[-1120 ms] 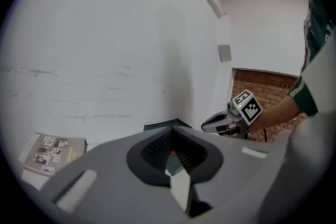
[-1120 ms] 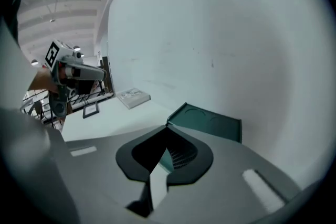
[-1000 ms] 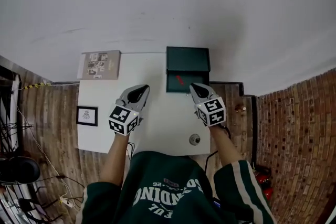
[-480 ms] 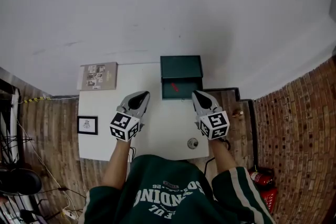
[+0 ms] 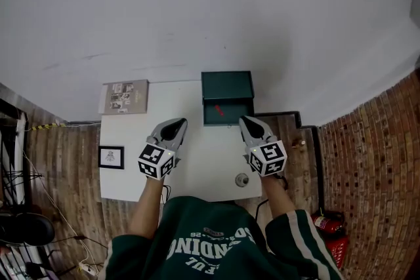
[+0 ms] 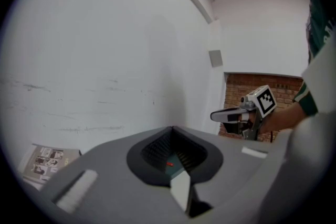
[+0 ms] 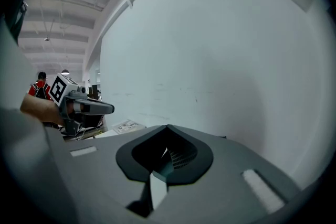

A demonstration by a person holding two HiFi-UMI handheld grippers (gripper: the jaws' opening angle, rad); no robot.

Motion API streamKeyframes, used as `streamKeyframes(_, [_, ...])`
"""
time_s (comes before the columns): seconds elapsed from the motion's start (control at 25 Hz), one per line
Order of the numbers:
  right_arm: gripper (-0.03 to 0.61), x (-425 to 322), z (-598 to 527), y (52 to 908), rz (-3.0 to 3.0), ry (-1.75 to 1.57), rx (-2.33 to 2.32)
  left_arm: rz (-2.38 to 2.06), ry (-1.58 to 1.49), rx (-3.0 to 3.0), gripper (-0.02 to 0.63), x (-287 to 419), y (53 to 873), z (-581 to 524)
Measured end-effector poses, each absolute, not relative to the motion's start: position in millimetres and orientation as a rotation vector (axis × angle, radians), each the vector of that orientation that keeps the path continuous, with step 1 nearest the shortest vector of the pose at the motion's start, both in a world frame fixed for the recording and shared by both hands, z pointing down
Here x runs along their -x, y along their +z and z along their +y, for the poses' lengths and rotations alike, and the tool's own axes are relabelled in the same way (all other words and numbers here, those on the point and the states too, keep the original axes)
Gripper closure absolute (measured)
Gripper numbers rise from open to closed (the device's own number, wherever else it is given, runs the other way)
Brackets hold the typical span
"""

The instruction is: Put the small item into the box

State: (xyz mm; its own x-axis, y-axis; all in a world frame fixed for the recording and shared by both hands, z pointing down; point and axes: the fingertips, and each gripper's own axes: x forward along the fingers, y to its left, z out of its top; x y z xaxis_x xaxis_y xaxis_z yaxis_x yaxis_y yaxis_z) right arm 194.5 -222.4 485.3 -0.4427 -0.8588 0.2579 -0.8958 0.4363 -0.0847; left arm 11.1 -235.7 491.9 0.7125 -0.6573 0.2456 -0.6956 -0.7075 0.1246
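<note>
A dark green box point(image 5: 227, 85) stands open at the far edge of the white table point(image 5: 203, 154), its lid raised behind. A small red item point(image 5: 220, 110) lies inside it; it also shows in the left gripper view as a red speck point(image 6: 169, 164) past the jaws. My left gripper point(image 5: 178, 122) hovers over the table, left of the box and a little nearer to me, shut and empty. My right gripper point(image 5: 244, 120) hangs at the box's front right corner, also shut with nothing in it. Each gripper view shows the other gripper: the right one point(image 6: 231, 115) and the left one point(image 7: 92, 108).
A booklet point(image 5: 125, 96) lies at the table's far left corner. A small round object point(image 5: 241, 179) sits near the front right edge. A framed picture point(image 5: 111, 157) lies left of the table. A white wall rises right behind the box. Red extinguishers point(image 5: 326, 225) stand at the right.
The head view has shifted a little. Both grippers have drawn slightly back from the box towards me and stay shut. The red item still lies in the box.
</note>
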Motion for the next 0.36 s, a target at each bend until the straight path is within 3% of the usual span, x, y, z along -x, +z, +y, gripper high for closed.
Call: streamKeyframes(0.36, [0.577, -194.8, -221.9, 489.7, -2.503, 0.334, -1.534, -1.093, 0.285, -2.704, 0.560, -6.6, 493.7, -233.5])
